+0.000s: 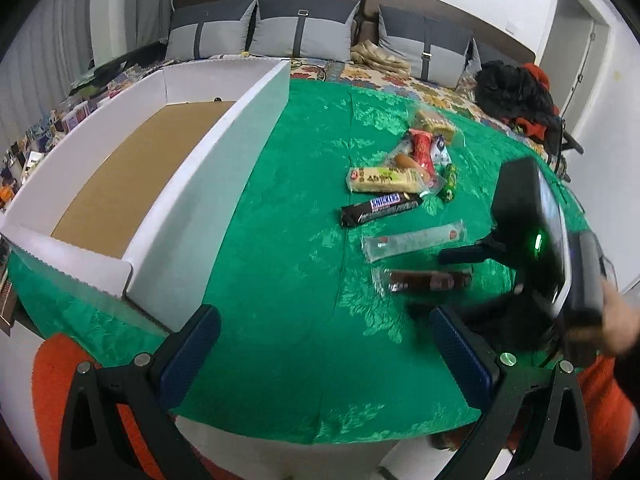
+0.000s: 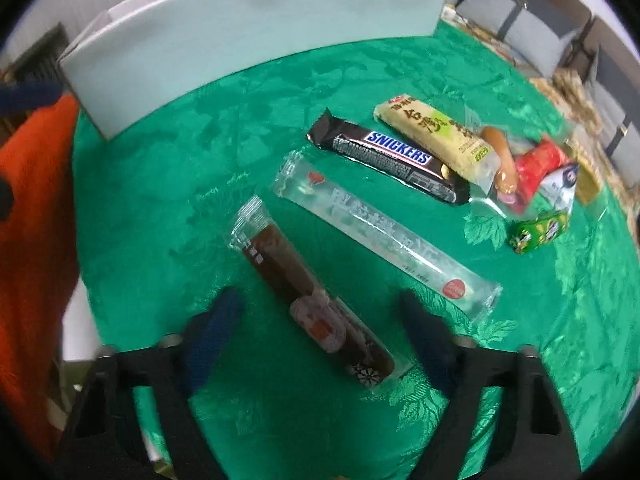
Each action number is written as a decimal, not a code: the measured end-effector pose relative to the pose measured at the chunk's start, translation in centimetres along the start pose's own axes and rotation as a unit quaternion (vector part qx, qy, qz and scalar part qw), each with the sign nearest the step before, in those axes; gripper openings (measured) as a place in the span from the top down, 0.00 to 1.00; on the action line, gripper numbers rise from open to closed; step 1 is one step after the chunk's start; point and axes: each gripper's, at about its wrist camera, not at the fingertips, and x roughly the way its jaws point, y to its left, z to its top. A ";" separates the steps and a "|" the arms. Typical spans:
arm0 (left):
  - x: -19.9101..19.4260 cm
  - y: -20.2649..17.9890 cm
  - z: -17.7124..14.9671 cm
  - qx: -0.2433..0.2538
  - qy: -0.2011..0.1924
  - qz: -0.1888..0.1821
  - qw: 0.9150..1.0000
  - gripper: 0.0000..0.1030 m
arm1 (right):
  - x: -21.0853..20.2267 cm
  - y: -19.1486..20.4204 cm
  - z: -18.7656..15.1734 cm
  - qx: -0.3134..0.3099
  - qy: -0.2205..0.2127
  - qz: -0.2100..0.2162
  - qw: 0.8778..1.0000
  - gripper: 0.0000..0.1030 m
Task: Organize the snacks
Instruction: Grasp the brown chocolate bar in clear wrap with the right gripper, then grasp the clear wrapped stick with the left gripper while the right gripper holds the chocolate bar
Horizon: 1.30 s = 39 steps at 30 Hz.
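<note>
Left wrist view, left to right: white box (image 1: pixel 208 184) with brown cardboard floor at upper left, resting on green cloth (image 1: pixel 288 280); nothing lying on the floor part in view. Left gripper (image 1: pixel 326 346) at bottom of frame, jaws wide apart, nothing between them, over bare cloth. Right of centre, row of snacks: yellow bar (image 1: pixel 384 179), Snickers bar (image 1: pixel 380 209), clear packet (image 1: pixel 414 240), brown bar (image 1: pixel 424 281) lowest; small heap of red, green and tan wrappers above them. Right gripper (image 1: pixel 460 276) at right edge, blurred, tips at brown bar, held by a hand (image 1: pixel 620 320). Right wrist view, left to right: orange fabric (image 2: pixel 32 220) at left edge; white box wall across top; right gripper (image 2: pixel 320 304) at bottom centre, jaws partly open, straddling lower half of brown bar (image 2: pixel 312 304), pads clear of wrapper on both sides, nothing gripped. Clear packet (image 2: pixel 384 236) just right of it, then Snickers bar (image 2: pixel 388 156), yellow bar (image 2: pixel 436 136), heap of wrappers at right.
</note>
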 end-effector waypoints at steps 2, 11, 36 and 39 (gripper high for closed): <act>0.5 -0.3 -0.2 0.004 0.011 0.001 1.000 0.00 | -0.2 -0.9 0.1 0.021 0.002 0.007 1.000 0.66; 1.2 -1.5 -0.6 0.023 0.037 -0.005 0.999 0.00 | -2.0 -1.6 -3.7 0.074 0.000 -0.010 0.997 0.80; 15.3 -16.7 5.4 0.387 0.086 -0.002 0.918 0.00 | -6.1 -9.7 -15.9 0.334 -0.153 -0.089 0.926 0.80; 16.2 -15.7 6.3 0.349 0.112 -0.036 0.930 0.00 | -6.2 -9.8 -16.2 0.335 -0.158 -0.084 0.925 0.80</act>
